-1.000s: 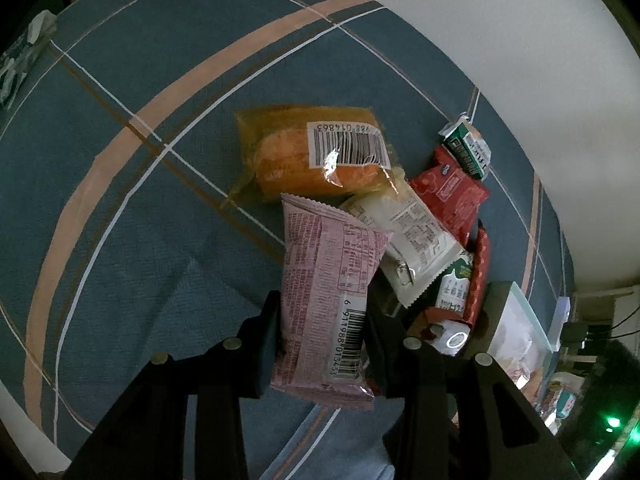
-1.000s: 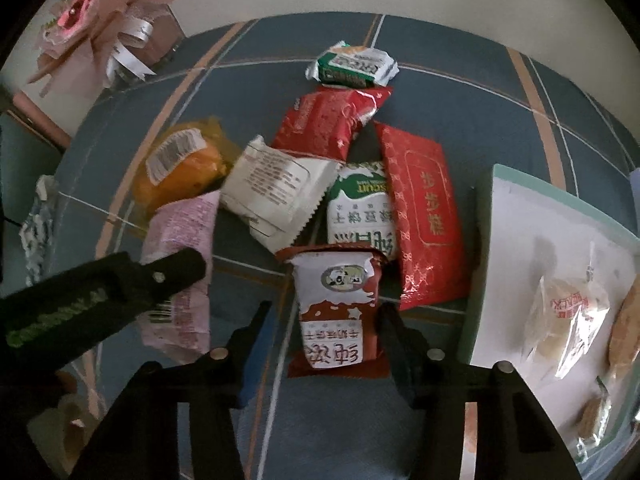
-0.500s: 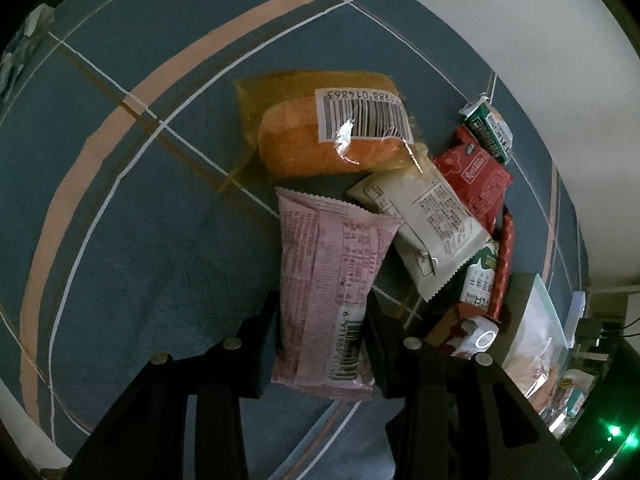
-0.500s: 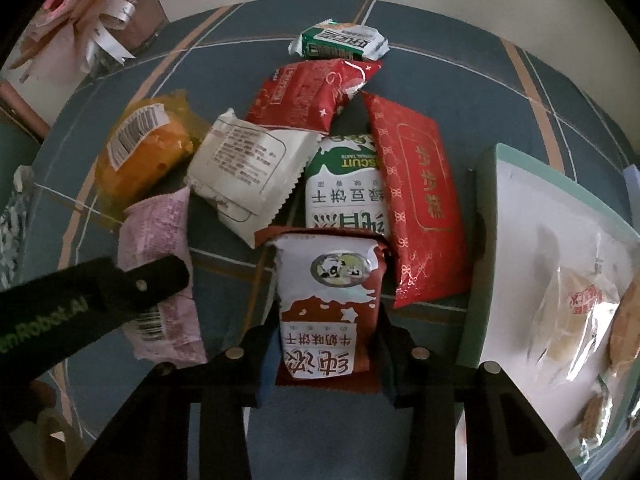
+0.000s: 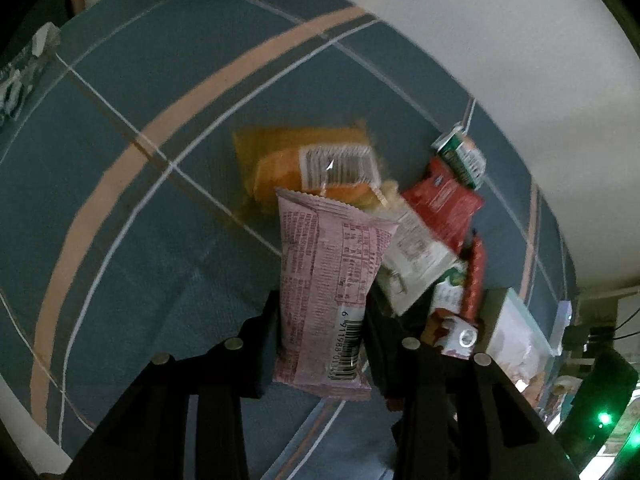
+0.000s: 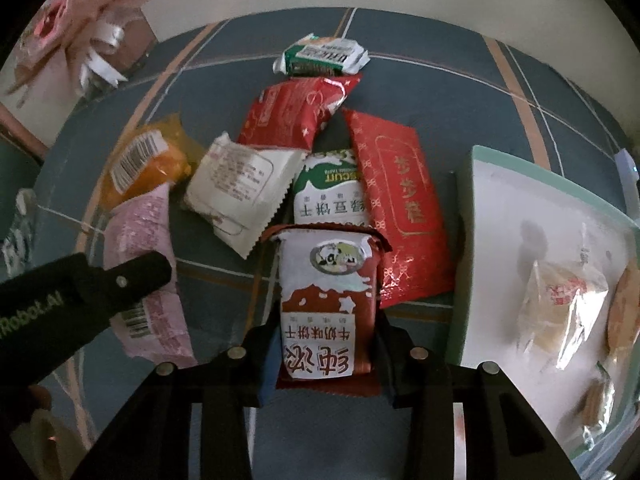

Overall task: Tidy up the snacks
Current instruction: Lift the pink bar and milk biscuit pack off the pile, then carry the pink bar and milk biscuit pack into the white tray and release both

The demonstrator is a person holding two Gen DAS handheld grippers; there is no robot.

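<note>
- The left tongs (image 5: 322,344) pinch a pink snack packet (image 5: 328,292) by its lower half, one finger pressed against each long edge; the packet's far, crimped end sticks up past the fingers, over the near edge of an orange packet (image 5: 320,164).
- The right tongs (image 6: 326,354) have just been closing and now pinch a brown-and-white biscuit packet (image 6: 326,304) across its width, its label upside down in the view.
- Both packets sit at the near edge of a loose pile on the table's blue cloth with tan stripes (image 6: 460,92).
- In the pile beyond the biscuit packet: a white packet (image 6: 240,188) to the left, a green-and-white packet (image 6: 330,192) in the middle, a flat red packet (image 6: 400,216) to the right, a crumpled red one (image 6: 296,116) farther off, and a small green packet (image 6: 320,58) farthest.
- To the right stands a pale green tray (image 6: 466,200) holding clear-wrapped pastries (image 6: 560,304).
- A pink paper flower (image 6: 76,20) is at the far left.
</note>
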